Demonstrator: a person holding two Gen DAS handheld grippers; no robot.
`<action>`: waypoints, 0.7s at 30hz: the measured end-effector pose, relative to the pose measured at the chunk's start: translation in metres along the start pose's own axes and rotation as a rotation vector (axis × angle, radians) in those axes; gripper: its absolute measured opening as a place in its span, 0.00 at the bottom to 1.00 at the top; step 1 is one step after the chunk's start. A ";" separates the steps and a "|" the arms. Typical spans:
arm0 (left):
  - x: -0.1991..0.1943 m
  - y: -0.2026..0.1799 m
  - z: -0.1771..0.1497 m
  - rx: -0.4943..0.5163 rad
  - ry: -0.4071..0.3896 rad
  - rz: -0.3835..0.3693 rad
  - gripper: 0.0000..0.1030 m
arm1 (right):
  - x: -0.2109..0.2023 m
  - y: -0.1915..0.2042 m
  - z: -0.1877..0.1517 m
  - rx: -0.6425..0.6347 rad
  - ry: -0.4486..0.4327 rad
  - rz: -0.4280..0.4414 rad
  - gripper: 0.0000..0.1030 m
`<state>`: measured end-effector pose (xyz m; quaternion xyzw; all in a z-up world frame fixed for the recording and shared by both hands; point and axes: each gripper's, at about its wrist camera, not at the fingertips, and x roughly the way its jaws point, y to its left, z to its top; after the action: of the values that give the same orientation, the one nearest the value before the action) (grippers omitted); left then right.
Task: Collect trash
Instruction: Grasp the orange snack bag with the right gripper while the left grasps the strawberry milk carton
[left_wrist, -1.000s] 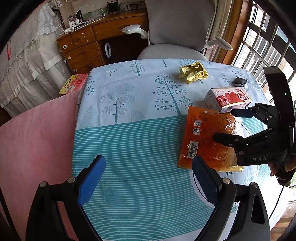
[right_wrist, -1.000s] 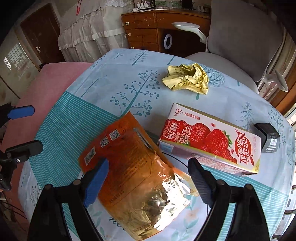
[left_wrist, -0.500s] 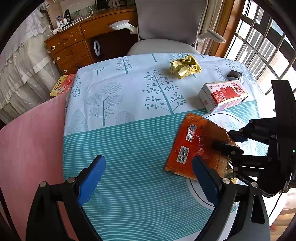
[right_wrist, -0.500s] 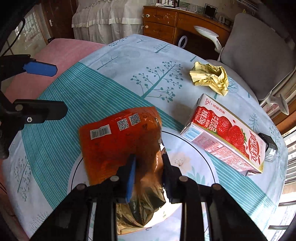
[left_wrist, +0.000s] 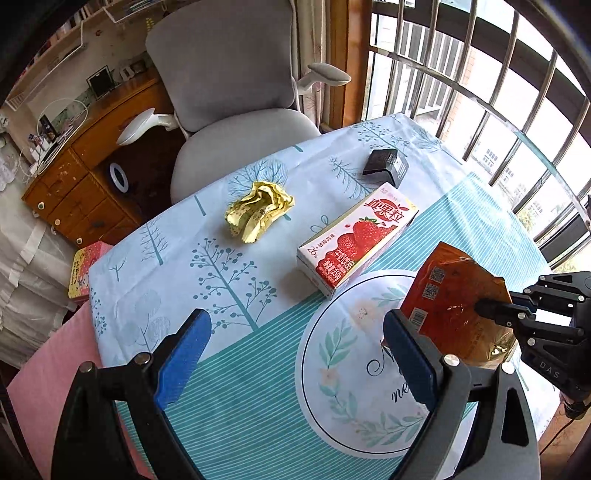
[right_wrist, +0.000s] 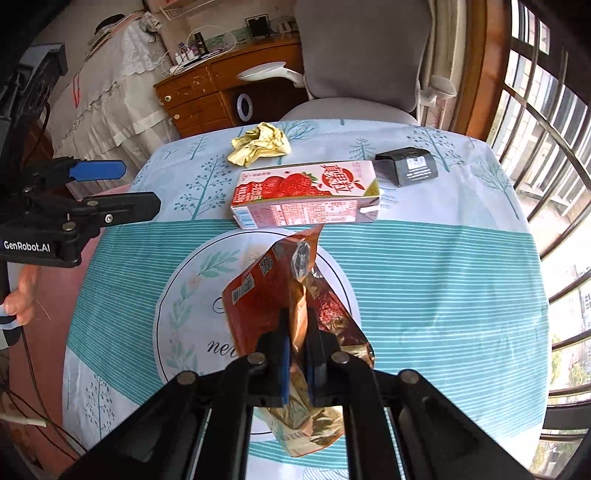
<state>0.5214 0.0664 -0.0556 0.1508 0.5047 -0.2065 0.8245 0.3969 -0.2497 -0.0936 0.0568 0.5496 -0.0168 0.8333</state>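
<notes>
My right gripper (right_wrist: 297, 325) is shut on an orange foil snack bag (right_wrist: 266, 291), which hangs crumpled above the round table; the same bag (left_wrist: 454, 299) shows at the right of the left wrist view, pinched by the right gripper (left_wrist: 480, 306). My left gripper (left_wrist: 295, 339) stands open over the table's near side with nothing between its blue pads; it appears again as the left gripper (right_wrist: 136, 188) at the left edge. A strawberry milk carton (right_wrist: 306, 197) lies on its side mid-table. A crumpled yellow wrapper (right_wrist: 260, 147) sits behind it.
A small black box (right_wrist: 410, 166) lies right of the carton near the far edge. The table (right_wrist: 424, 266) wears a teal striped, tree-print cloth. A grey office chair (left_wrist: 236, 122) stands behind it, a wooden desk (left_wrist: 85, 181) at back left, window bars on the right.
The right gripper closed on the orange bag and lifted it off the cloth. Both grippers rose and rolled, so the table now sits rotated in both views.
</notes>
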 end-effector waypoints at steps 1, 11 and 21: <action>0.006 -0.006 0.008 0.035 0.007 -0.007 0.91 | -0.004 -0.010 -0.002 0.043 -0.009 -0.024 0.05; 0.088 -0.060 0.053 0.236 0.143 -0.052 0.91 | -0.023 -0.057 -0.014 0.298 -0.075 -0.107 0.05; 0.107 -0.087 0.048 0.300 0.165 -0.011 0.56 | -0.022 -0.054 -0.040 0.355 -0.051 -0.054 0.05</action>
<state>0.5589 -0.0510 -0.1336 0.2860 0.5351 -0.2711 0.7473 0.3470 -0.3000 -0.0933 0.1877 0.5182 -0.1372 0.8230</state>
